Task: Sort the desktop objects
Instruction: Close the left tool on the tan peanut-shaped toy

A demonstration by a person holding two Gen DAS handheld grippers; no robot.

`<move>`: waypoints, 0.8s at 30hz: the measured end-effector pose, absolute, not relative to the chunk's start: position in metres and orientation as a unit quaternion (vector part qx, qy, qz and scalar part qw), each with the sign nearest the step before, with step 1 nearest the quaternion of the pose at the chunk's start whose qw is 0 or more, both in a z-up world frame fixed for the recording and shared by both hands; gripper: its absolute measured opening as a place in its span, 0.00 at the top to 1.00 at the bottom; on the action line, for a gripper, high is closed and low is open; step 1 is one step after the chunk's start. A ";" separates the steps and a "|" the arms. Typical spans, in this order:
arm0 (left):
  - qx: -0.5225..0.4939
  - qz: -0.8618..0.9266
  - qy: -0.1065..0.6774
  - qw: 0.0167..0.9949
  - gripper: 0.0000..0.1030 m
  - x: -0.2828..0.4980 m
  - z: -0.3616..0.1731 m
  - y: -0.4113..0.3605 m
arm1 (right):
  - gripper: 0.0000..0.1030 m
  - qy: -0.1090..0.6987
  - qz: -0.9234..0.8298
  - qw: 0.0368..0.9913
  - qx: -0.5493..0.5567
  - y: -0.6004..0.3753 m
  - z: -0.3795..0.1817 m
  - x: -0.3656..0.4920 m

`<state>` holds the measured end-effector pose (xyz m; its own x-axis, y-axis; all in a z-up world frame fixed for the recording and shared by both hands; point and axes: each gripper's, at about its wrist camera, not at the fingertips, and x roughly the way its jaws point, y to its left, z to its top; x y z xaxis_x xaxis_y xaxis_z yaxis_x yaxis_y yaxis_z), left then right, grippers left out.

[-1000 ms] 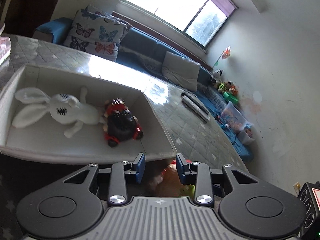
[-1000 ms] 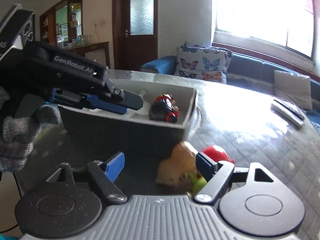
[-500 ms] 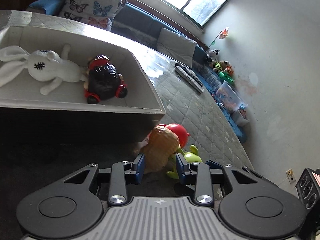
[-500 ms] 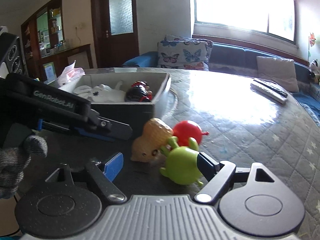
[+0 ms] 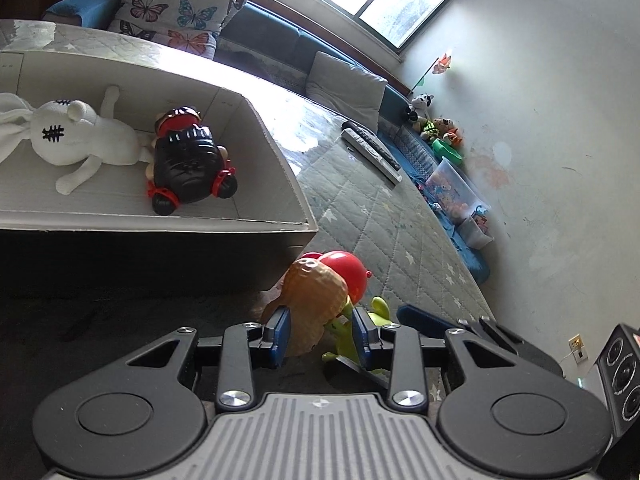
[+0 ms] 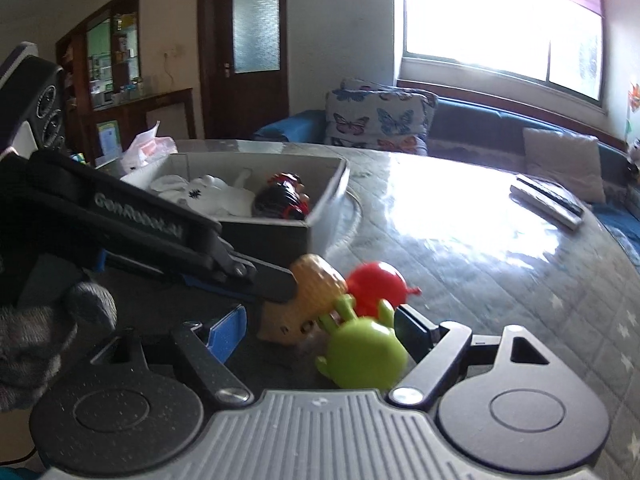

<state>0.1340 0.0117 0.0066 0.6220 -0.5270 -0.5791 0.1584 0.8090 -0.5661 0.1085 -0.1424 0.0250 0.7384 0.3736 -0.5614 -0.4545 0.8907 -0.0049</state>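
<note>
A tan peanut-shaped toy (image 5: 316, 300) lies on the table by the box corner, with a red toy (image 5: 348, 272) behind it and a green toy (image 5: 360, 328) at its right. My left gripper (image 5: 320, 336) is open, its jaws either side of the peanut toy's near end. In the right wrist view the peanut toy (image 6: 316, 292), red toy (image 6: 376, 286) and green toy (image 6: 366, 354) cluster together. My right gripper (image 6: 320, 328) is open wide around the green toy. A white box (image 5: 276, 148) holds a white plush rabbit (image 5: 76, 136) and a black and red toy (image 5: 188, 164).
Two remote controls (image 5: 372, 148) lie further out on the quilted table cover (image 5: 400, 240). A sofa with butterfly cushions (image 5: 176, 4) stands beyond the table. The left gripper's arm (image 6: 140, 224) crosses the right wrist view. A tissue pack (image 6: 148, 148) sits behind the box.
Both grippers have moved in on the toy cluster. The left jaws now flank the peanut toy, and the right jaws have closed in around the green toy.
</note>
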 end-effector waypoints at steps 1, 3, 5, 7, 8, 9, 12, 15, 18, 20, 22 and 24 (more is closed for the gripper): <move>-0.240 -0.195 0.388 0.868 0.65 0.134 0.006 0.013 | 0.19 0.283 0.229 0.928 -0.077 -0.139 0.025 0.110; -0.245 -0.191 0.390 0.867 0.65 0.135 0.005 0.018 | 0.19 0.281 0.241 0.925 -0.090 -0.132 0.026 0.114; -0.249 -0.188 0.390 0.866 0.65 0.135 0.006 0.023 | 0.19 0.278 0.250 0.922 -0.103 -0.126 0.026 0.118; -0.253 -0.188 0.389 0.866 0.65 0.135 0.007 0.026 | 0.19 0.275 0.262 0.917 -0.116 -0.120 0.024 0.122; -0.254 -0.187 0.390 0.865 0.65 0.136 0.007 0.028 | 0.19 0.276 0.266 0.915 -0.122 -0.117 0.024 0.125; -0.255 -0.187 0.390 0.865 0.65 0.136 0.007 0.029 | 0.19 0.277 0.271 0.913 -0.126 -0.114 0.023 0.128; -0.253 -0.182 0.392 0.866 0.65 0.136 0.006 0.031 | 0.16 0.281 0.282 0.907 -0.136 -0.107 0.019 0.133; -0.257 -0.181 0.396 0.863 0.65 0.135 0.004 0.035 | 0.15 0.287 0.288 0.903 -0.138 -0.105 0.015 0.133; -0.263 -0.181 0.399 0.860 0.65 0.134 0.000 0.039 | 0.15 0.293 0.296 0.899 -0.135 -0.105 0.012 0.129; -0.263 -0.180 0.400 0.859 0.65 0.132 -0.001 0.040 | 0.15 0.296 0.300 0.896 -0.136 -0.105 0.009 0.125; -0.264 -0.181 0.401 0.859 0.65 0.130 -0.002 0.042 | 0.16 0.299 0.304 0.894 -0.139 -0.101 0.006 0.121; -0.265 -0.181 0.401 0.858 0.65 0.128 -0.002 0.043 | 0.15 0.300 0.306 0.893 -0.138 -0.100 0.004 0.116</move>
<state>0.1279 0.0427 -0.0023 0.6134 -0.5230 -0.5917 0.0983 0.7940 -0.5999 0.1162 -0.1003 0.0042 0.6330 0.4637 -0.6199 -0.6296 0.7743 -0.0637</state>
